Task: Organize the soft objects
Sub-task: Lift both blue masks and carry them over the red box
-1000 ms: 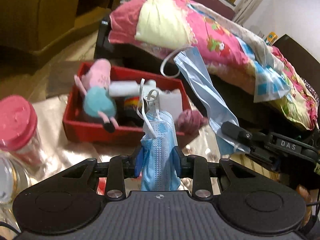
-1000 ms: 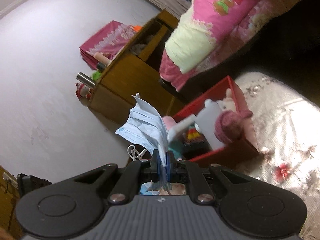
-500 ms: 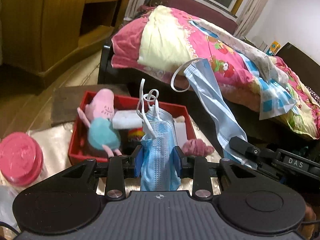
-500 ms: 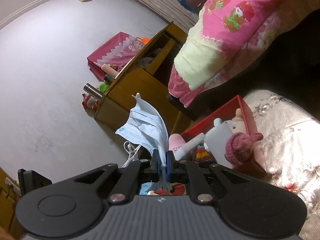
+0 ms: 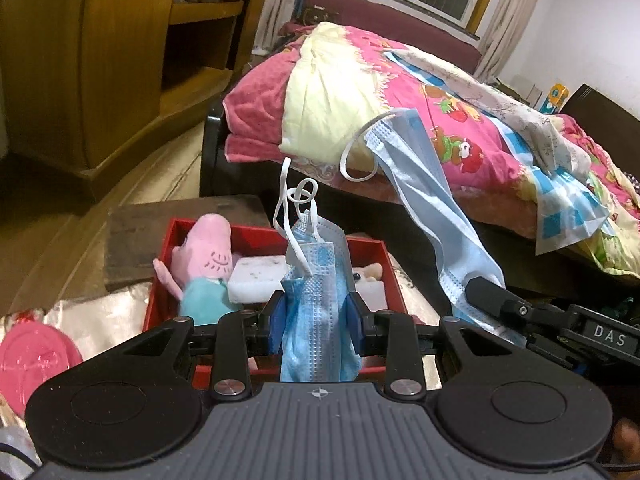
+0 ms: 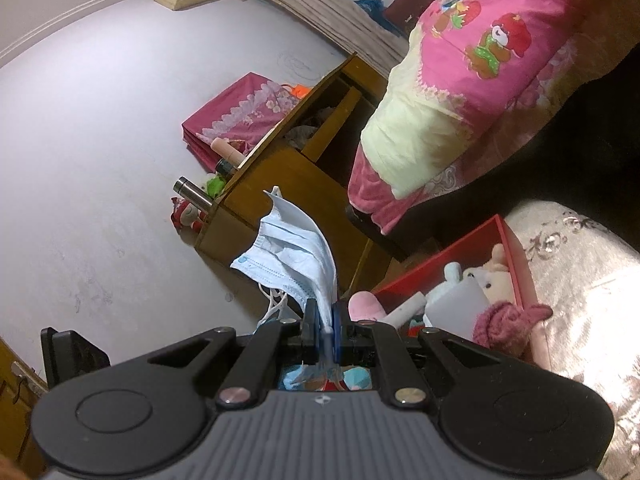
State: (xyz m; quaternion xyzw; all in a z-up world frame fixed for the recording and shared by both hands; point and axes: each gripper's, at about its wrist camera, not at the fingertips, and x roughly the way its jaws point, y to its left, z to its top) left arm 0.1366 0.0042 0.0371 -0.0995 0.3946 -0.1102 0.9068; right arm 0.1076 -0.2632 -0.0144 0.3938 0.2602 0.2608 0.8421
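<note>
My left gripper is shut on a crumpled blue face mask whose white ear loops stick up. My right gripper is shut on a second, paler blue face mask; it also shows in the left wrist view, hanging from the right gripper's fingers. Both masks are held above a red box that holds a pink pig plush, a white block and other soft toys. The box also shows in the right wrist view, with a dark pink knitted hat at its edge.
The box stands on a pale flowered cloth. A jar with a pink lid stands at the near left. A bed with a pink quilt lies behind, a wooden cabinet at the left.
Both grippers have lifted with their masks: the red box has dropped lower in both views and more of the bed, cabinet and window shows.
</note>
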